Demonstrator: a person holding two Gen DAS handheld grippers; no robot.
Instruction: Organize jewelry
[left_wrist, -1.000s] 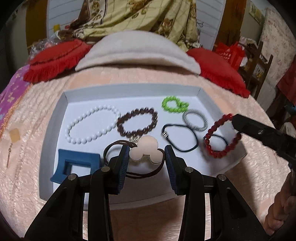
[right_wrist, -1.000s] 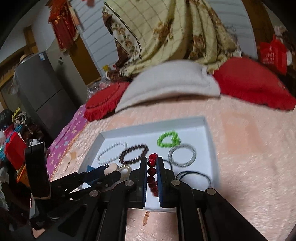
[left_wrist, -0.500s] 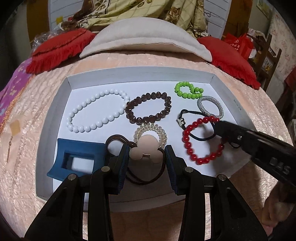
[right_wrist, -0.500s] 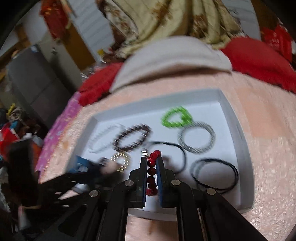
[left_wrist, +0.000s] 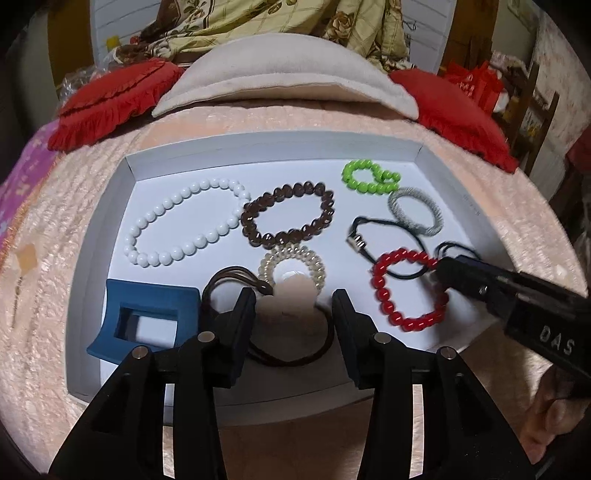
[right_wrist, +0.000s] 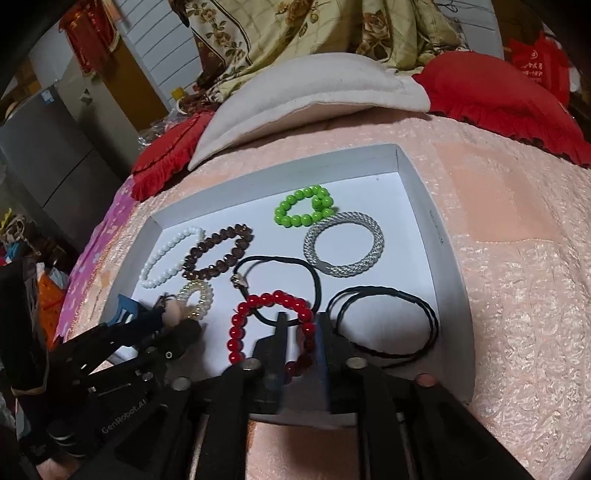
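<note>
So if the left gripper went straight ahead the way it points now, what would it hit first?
Probably the pale flower-shaped charm on the brown hair tie, which sits between the open fingers of the left gripper. Just beyond lies the pearly spiral hair tie. Depth is hard to judge.

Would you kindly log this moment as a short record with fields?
container: white tray on the pink bedspread
right gripper: fingers open around one side of the red bead bracelet, which lies on the tray
left gripper: open, over the brown hair tie with a pink charm
far row: white bead bracelet, brown bead bracelet, green bead bracelet
near left corner: blue hair claw
</note>
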